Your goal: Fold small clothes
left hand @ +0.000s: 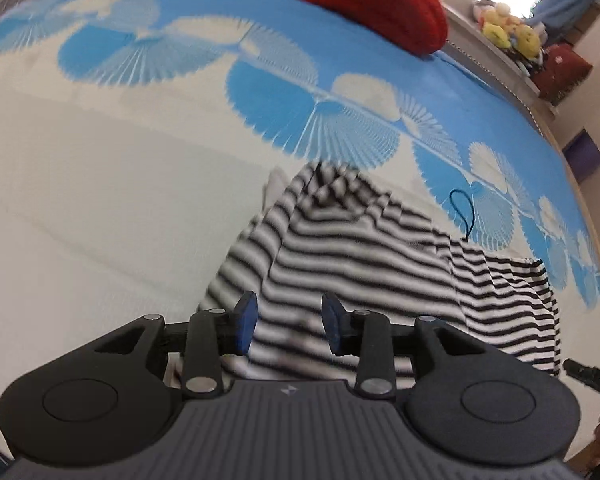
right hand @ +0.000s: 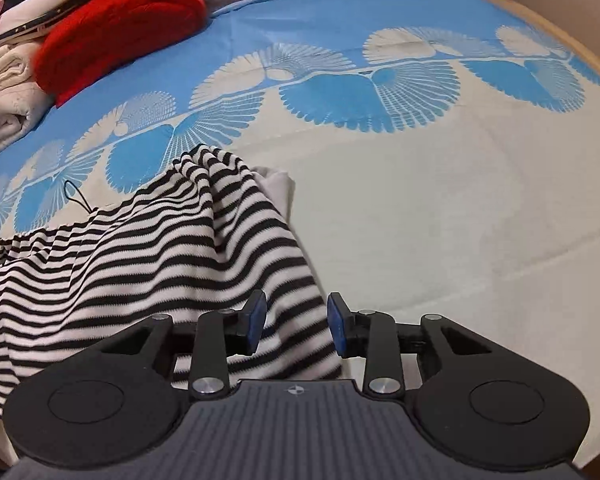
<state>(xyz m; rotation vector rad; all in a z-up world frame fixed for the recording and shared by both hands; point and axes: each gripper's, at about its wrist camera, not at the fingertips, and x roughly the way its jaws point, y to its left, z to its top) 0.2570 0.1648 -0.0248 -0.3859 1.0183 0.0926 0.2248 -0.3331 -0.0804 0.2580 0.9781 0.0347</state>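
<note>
On the bed, left wrist view: the left gripper point(left hand: 288, 326) hovers above a rumpled striped garment point(left hand: 340, 248) on the blue-and-white bedspread point(left hand: 100, 184).
Left jaws: blue pads spread apart, nothing pinched; striped cloth shows in the gap but lies below, apart from the pads.
Garment's place: from 6 o'clock out toward 3 o'clock, bunched into a ridge near centre, a thin black loop point(left hand: 462, 210) at its far edge.
Background: a red cushion point(left hand: 360, 0) at 12 o'clock, soft toys point(left hand: 508, 30) at 1 o'clock.
On the bed, right wrist view: the right gripper point(right hand: 296, 328) hangs over the garment's near right corner point(right hand: 140, 272).
Right jaws: spread, holding nothing; cloth passes under the left pad, bare bedspread point(right hand: 440, 220) under the right.
Surroundings: red cushion point(right hand: 120, 20) and stacked folded linens point(right hand: 4, 100) at 10 o'clock.
Step in hand, as judged: the garment looks released and still creased, the fold unfinished.
Doing it well: take both near corners squarely, pull the ridge flat toward 12 o'clock, keep edges aligned, and avoid snagging the loop.
</note>
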